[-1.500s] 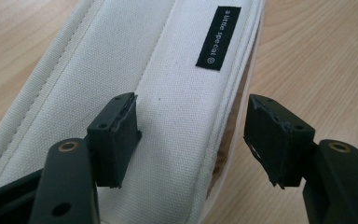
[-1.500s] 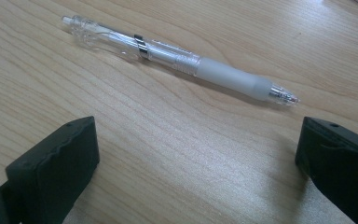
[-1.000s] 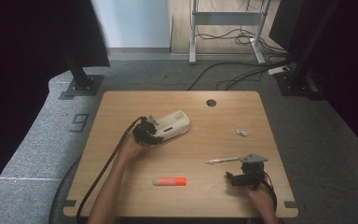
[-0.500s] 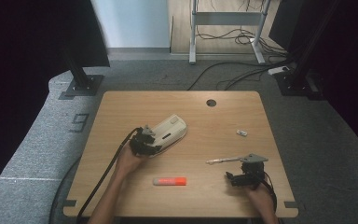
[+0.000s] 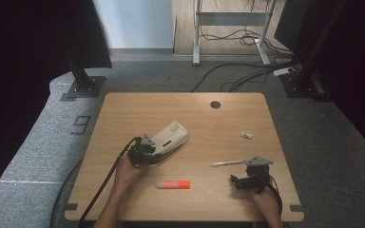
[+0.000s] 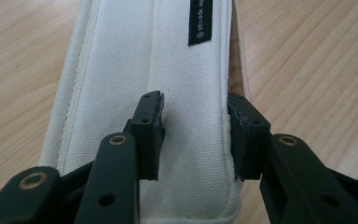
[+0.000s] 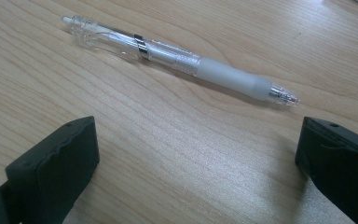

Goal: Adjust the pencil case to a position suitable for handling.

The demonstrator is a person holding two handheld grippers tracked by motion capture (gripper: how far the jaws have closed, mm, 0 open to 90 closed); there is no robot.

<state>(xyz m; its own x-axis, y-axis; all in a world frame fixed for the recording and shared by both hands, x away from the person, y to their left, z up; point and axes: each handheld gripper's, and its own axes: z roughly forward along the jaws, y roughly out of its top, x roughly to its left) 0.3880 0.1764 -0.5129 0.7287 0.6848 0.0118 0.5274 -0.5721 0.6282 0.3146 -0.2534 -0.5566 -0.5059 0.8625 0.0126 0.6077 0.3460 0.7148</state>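
Wood table (image 5: 123,109): L gripper (image 6: 196,135) jaws just closing, pinching pouch (image 6: 144,70) end, long axis straight ahead; R gripper (image 7: 196,163) released, pen (image 7: 177,58) ahead.

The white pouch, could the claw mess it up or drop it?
Maybe. The left claw has just been closing on the white pouch near one end and off to one side, so the pouch could sag or twist if lifted. The right claw stands open just short of the pen, which might roll if nudged.
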